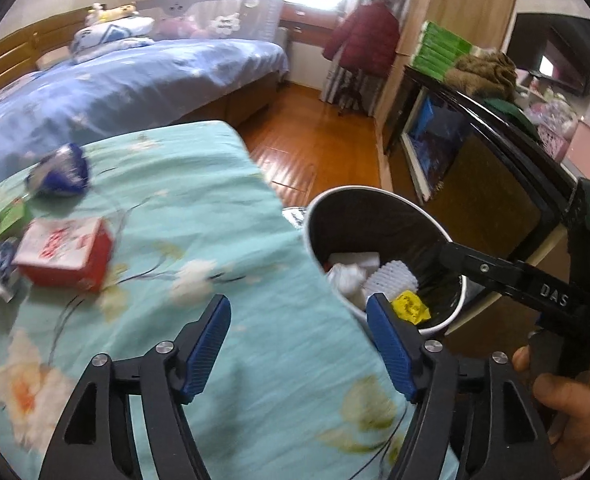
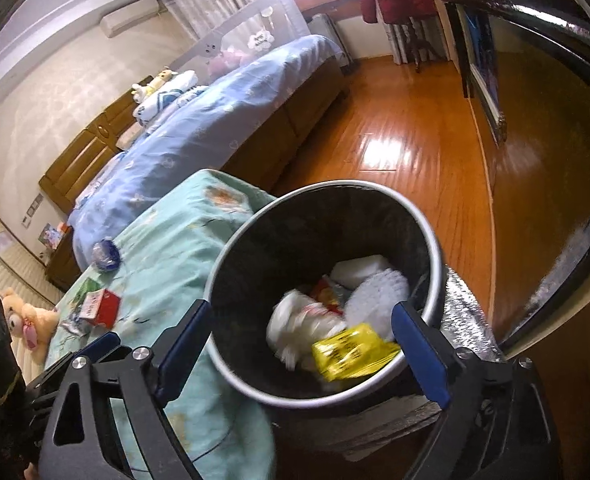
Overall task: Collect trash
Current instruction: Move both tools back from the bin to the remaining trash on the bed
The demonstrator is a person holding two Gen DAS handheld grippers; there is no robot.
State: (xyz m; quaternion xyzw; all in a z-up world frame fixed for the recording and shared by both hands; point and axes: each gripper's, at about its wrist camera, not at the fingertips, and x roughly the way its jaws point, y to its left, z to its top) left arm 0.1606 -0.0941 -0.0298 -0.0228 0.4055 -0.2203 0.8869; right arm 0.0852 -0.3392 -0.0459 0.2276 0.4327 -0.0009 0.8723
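A round trash bin (image 2: pixel 435 256) with a black liner stands beside the teal floral bedspread (image 1: pixel 231 248). Inside lie a yellow packet (image 2: pixel 351 350), white crumpled paper (image 2: pixel 295 320) and white foam. My right gripper (image 2: pixel 299 340) hangs open over the bin with nothing pressed between its blue pads. My left gripper (image 1: pixel 299 340) is open and empty above the bedspread's edge, next to the bin (image 1: pixel 319 216). On the bedspread lie a red and white carton (image 1: pixel 65 252), a blue crumpled wrapper (image 1: pixel 61 172) and a green packet (image 1: pixel 5 220).
A blue-covered bed (image 1: pixel 115 80) lies beyond the bedspread. Dark cabinet (image 1: pixel 491 152) and television stand to the right. Shiny wooden floor (image 2: pixel 407 136) stretches past the bin. A teddy bear (image 2: pixel 23 316) sits at far left. A hand (image 1: pixel 567 400) holds the right gripper's handle.
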